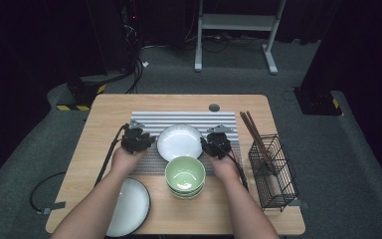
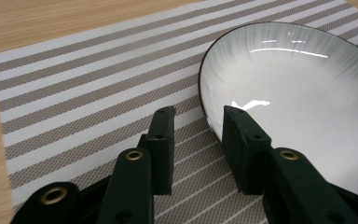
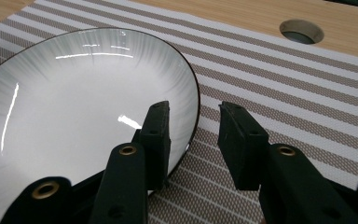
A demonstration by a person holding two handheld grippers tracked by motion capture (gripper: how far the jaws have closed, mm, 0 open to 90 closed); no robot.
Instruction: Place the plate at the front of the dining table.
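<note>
The white ribbed ceramic plate with a dark rim (image 1: pixel 179 142) lay flat on the grey-and-white striped woven placemat (image 1: pixel 149 118), between the two tongs. Left gripper (image 2: pixel 198 122) and right gripper (image 3: pixel 193 120) each straddled the rim at opposite sides, jaws spread, pads apparently not pressing it. Judged a release: both should open fully and lift straight clear, without dragging the rim. The stacked pale-green bowls (image 1: pixel 185 175) sat just behind the tongs, toward the person; elbows should avoid them.
</note>
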